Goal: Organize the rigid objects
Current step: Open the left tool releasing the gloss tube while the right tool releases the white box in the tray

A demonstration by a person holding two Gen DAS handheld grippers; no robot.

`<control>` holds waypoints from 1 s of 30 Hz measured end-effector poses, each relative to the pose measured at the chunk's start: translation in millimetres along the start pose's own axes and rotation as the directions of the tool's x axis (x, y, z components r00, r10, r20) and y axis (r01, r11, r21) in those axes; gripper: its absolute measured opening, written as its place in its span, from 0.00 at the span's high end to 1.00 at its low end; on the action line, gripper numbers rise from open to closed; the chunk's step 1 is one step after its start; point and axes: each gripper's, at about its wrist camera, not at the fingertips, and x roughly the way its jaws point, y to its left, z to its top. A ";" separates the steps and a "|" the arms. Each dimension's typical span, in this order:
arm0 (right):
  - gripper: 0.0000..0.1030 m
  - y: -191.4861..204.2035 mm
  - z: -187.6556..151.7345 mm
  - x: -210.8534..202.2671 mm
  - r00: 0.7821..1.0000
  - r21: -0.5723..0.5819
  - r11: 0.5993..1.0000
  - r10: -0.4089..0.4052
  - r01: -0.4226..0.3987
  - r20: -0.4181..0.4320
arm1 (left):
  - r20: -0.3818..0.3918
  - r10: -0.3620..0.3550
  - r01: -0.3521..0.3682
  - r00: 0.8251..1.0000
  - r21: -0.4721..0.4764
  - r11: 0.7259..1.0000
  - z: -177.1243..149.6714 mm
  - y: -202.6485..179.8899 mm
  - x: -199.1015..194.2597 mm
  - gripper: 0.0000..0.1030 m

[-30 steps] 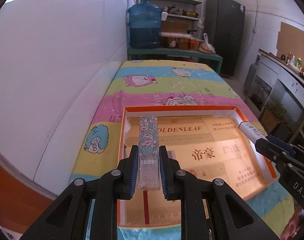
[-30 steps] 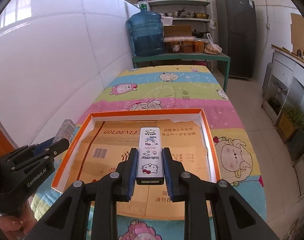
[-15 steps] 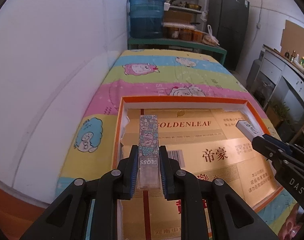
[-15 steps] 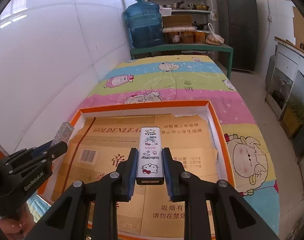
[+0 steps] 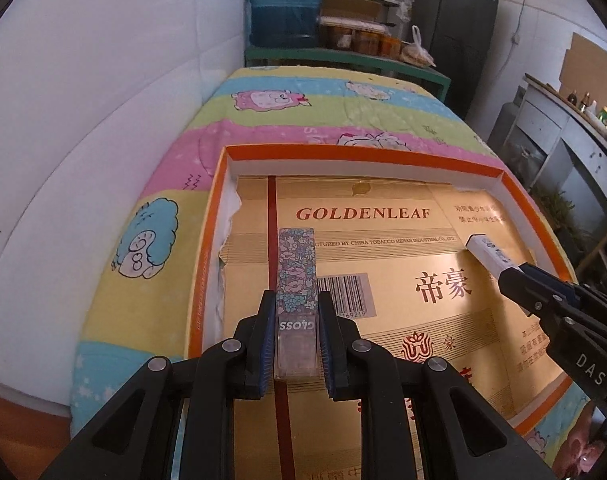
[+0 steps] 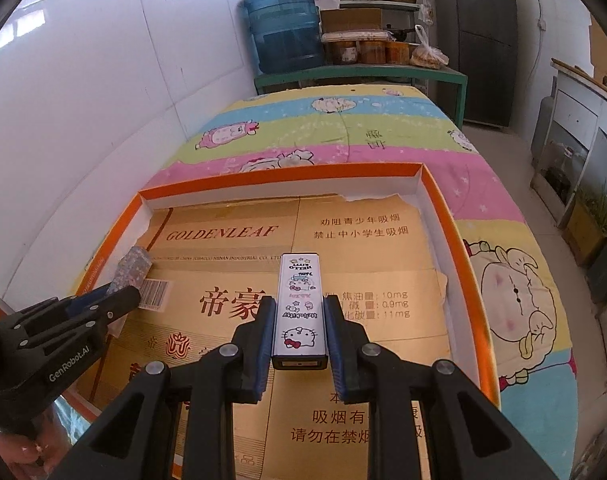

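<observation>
1. Holding two slim cases over the orange-rimmed tray: the left gripper is clamped on a floral lip-gloss case, and the right gripper is clamped on a Hello Kitty case.
2. In the left wrist view, the gloss case points toward 12 o'clock and runs just right of the red stripe on the gold cardboard liner; its clear end, printed "GLOSS", sits between the blue pads. The right gripper enters at 3 o'clock with the white case end showing.
3. In the right wrist view, the Hello Kitty case also points toward 12 o'clock, above the liner's middle; the left gripper enters at 9 o'clock. The two cases lie well apart.
4. Whether either case touches the liner cannot be told.
5. Step in hand, as judged: setting both cases down inside the tray, on the striped cartoon blanket.
6. To do it well: lower each case flat and parallel to the tray's left wall, keep a gap between them, and part the fingers only once the case rests on the liner, so it does not tip or slide.
7. Withdraw straight back toward 6 o'clock to avoid nudging the case.
</observation>
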 end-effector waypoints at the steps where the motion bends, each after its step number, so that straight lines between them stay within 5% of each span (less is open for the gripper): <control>1: 0.76 0.2 -0.5 0.2 1.000 -0.003 1.000 -0.001 0.001 0.000 | -0.001 0.001 -0.001 1.000 0.001 1.000 0.1 -0.6 0.1 0.81; 9: 0.75 3.1 -3.7 10.4 0.999 -0.017 1.000 -0.009 0.008 -0.036 | -0.011 0.017 -0.016 1.000 0.013 1.000 0.9 -3.3 2.8 0.79; 17: 0.68 7.3 -5.3 12.1 0.999 -0.052 0.998 -0.024 0.022 -0.038 | -0.039 -0.016 0.018 0.999 0.057 0.998 0.8 -8.5 3.6 0.61; 19: 0.59 7.3 -5.4 10.8 0.999 -0.049 0.999 -0.024 0.023 -0.038 | -0.047 -0.019 0.021 0.999 0.049 0.999 0.4 -7.7 3.2 0.60; 30: 0.58 3.4 -8.0 -15.7 0.999 -0.032 0.999 -0.034 0.034 -0.001 | -0.022 -0.019 0.021 1.000 0.075 0.997 -5.2 -11.0 -6.3 0.60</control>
